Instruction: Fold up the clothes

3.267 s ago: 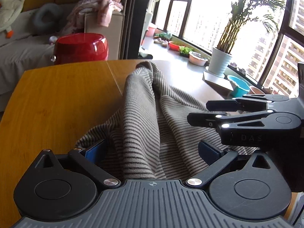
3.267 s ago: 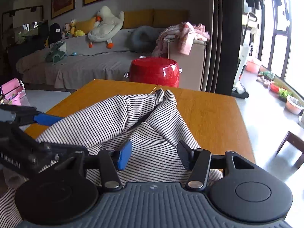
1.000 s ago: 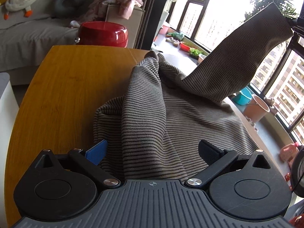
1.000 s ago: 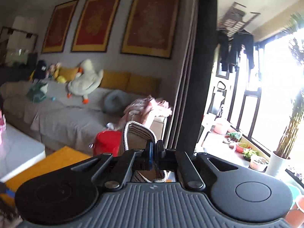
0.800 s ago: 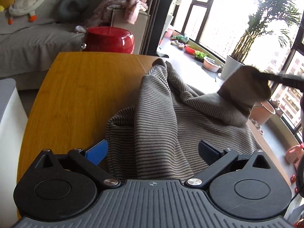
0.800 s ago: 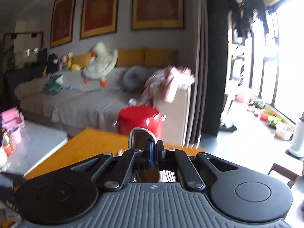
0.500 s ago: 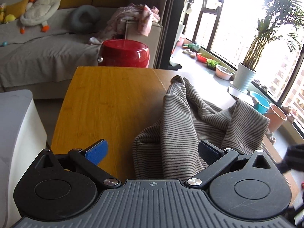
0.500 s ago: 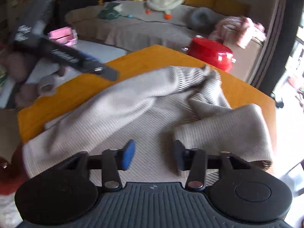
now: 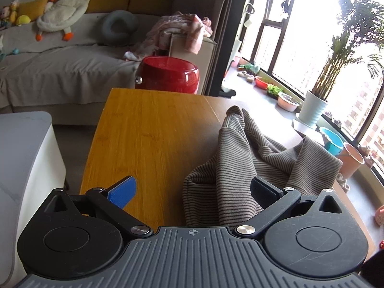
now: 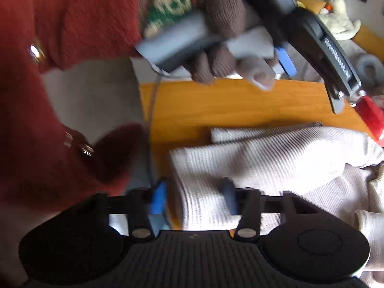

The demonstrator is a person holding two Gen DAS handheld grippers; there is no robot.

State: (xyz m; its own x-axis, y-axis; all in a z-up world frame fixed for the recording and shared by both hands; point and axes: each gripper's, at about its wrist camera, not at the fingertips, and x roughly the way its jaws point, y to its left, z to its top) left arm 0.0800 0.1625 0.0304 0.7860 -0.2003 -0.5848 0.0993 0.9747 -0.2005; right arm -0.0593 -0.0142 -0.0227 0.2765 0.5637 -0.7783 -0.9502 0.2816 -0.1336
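A grey striped sweater (image 9: 240, 168) lies crumpled on the right part of the wooden table (image 9: 153, 129). My left gripper (image 9: 194, 188) is open and empty, held above the table, with the sweater's near left edge between its fingers in view. In the blurred right wrist view the sweater (image 10: 264, 163) looks pale, with a folded band across it. My right gripper (image 10: 194, 198) is open over the sweater's near left corner. The person's gloved hand holds the left gripper (image 10: 312, 55) above the table (image 10: 240, 105) in that view.
A red round stool (image 9: 168, 75) stands beyond the table's far end, by a grey sofa (image 9: 60, 67) with a plush duck. A white side table (image 9: 24, 158) is at the left. Plant pots (image 9: 312, 110) line the window at the right. The person's red sweater (image 10: 48, 96) fills the left of the right wrist view.
My right gripper let go of the raised sleeve, which now lies folded over the sweater, and swung round to the near left corner. My left gripper drew back and to the left.
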